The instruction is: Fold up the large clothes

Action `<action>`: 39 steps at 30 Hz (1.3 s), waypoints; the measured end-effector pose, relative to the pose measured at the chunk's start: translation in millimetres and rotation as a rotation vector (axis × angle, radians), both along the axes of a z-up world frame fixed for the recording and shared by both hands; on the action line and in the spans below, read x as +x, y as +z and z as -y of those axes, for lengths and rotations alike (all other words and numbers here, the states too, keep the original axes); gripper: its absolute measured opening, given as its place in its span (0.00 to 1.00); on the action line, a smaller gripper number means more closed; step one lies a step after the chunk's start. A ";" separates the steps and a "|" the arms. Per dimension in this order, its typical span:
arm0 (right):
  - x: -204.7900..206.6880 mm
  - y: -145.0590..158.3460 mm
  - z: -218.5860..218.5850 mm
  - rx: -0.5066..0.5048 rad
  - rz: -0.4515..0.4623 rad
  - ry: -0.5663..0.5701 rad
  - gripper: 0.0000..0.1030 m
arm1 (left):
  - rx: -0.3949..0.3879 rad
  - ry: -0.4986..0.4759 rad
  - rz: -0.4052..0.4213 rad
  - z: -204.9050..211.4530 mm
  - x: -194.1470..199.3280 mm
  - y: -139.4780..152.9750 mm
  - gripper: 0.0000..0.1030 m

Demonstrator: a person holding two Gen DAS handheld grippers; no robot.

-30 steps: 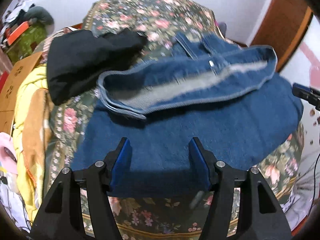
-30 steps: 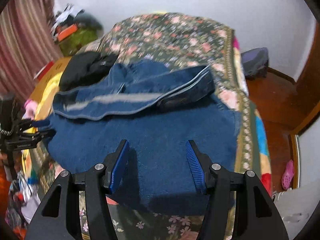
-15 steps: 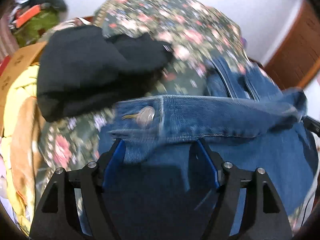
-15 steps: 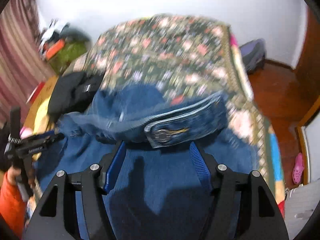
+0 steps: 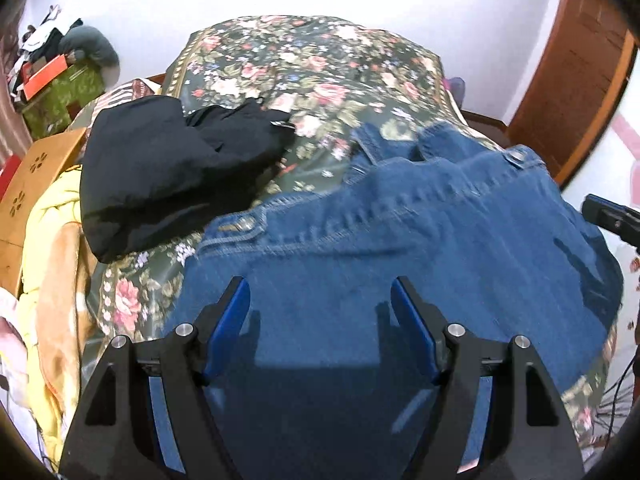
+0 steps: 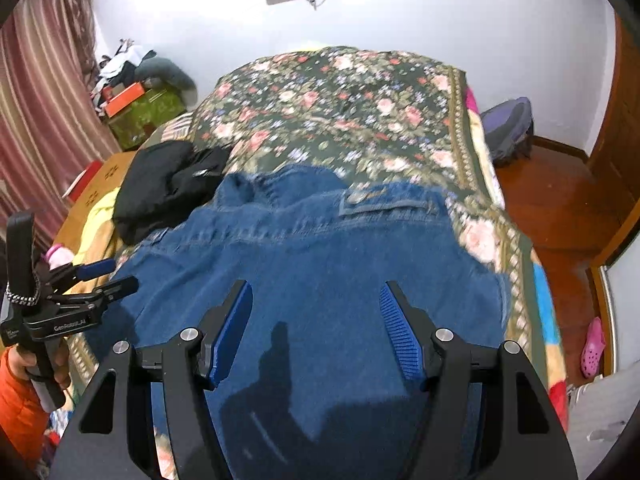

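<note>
A large blue denim garment [image 5: 400, 240] [image 6: 320, 248] lies spread on the near end of a floral bedspread [image 5: 320, 60] [image 6: 340, 92]. Its stitched edge with metal buttons faces away from me. My left gripper [image 5: 320, 284] hangs just above the denim, open, with nothing between its blue pads. My right gripper [image 6: 316, 286] hovers over the same cloth, also open and empty. In the right wrist view the left gripper [image 6: 108, 276] shows at the garment's left edge, held by a hand. The right gripper's tip [image 5: 612, 216] peeks in at the right of the left wrist view.
A crumpled black garment [image 5: 160, 176] [image 6: 168, 184] lies on the bed left of the denim. A yellow blanket [image 5: 48, 240] hangs at the bed's left side. On the wooden floor to the right are a backpack [image 6: 508, 128] and a pink slipper [image 6: 592, 344].
The denim's folded-back flap with the pale inside is gone; the buttoned edge passed close over the fingertips and now lies flat farther away. Both jaws stand slightly wider.
</note>
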State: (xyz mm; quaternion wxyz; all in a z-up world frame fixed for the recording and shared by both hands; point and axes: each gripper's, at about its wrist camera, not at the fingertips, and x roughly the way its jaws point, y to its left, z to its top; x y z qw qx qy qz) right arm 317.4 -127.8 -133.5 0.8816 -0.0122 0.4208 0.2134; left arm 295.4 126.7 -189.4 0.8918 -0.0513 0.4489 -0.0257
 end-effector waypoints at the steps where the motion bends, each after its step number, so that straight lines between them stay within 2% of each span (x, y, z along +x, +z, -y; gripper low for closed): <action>1: -5.9 -2.7 -1.1 0.000 -0.009 0.007 0.62 | -0.003 -0.006 -0.002 2.2 -2.4 0.1 0.70; 8: -29.6 -17.2 -3.7 -0.061 -0.027 0.021 0.60 | 0.003 -0.010 -0.011 14.9 -30.7 -0.2 0.70; 13: -44.9 -14.9 5.0 -0.130 0.027 -0.004 0.59 | 0.018 0.015 -0.051 8.4 -43.6 -16.6 0.70; 15: -47.8 -14.8 10.6 -0.140 0.028 -0.020 0.59 | 0.019 0.042 -0.074 0.0 -49.3 -28.3 0.71; 17: -50.4 -14.1 18.3 -0.128 0.026 -0.035 0.59 | -0.025 0.072 -0.060 -12.3 -57.6 -30.5 0.73; 19: -53.7 -13.2 24.9 -0.115 0.021 -0.054 0.59 | -0.034 0.095 -0.049 -20.7 -64.4 -29.0 0.73; 22: -57.4 -10.9 28.7 -0.102 0.019 -0.076 0.59 | 0.013 0.157 -0.038 -33.2 -75.8 -28.0 0.73; 26: -60.2 -5.5 24.3 -0.103 0.031 -0.079 0.59 | -0.052 0.242 -0.046 -61.2 -88.9 -33.5 0.73; 30: -62.9 -0.5 15.8 -0.094 0.052 -0.062 0.59 | -0.058 0.350 -0.061 -87.2 -96.1 -39.1 0.73; 34: -62.7 -1.6 7.0 -0.092 0.068 -0.053 0.59 | -0.197 0.443 -0.087 -114.5 -105.8 -49.6 0.73; 36: -61.2 -4.5 3.5 -0.087 0.062 -0.050 0.59 | -0.318 0.466 -0.097 -124.2 -111.7 -58.0 0.73; 39: -56.3 -11.9 -0.4 -0.065 0.030 -0.044 0.59 | -0.451 0.468 -0.144 -126.5 -110.3 -75.9 0.73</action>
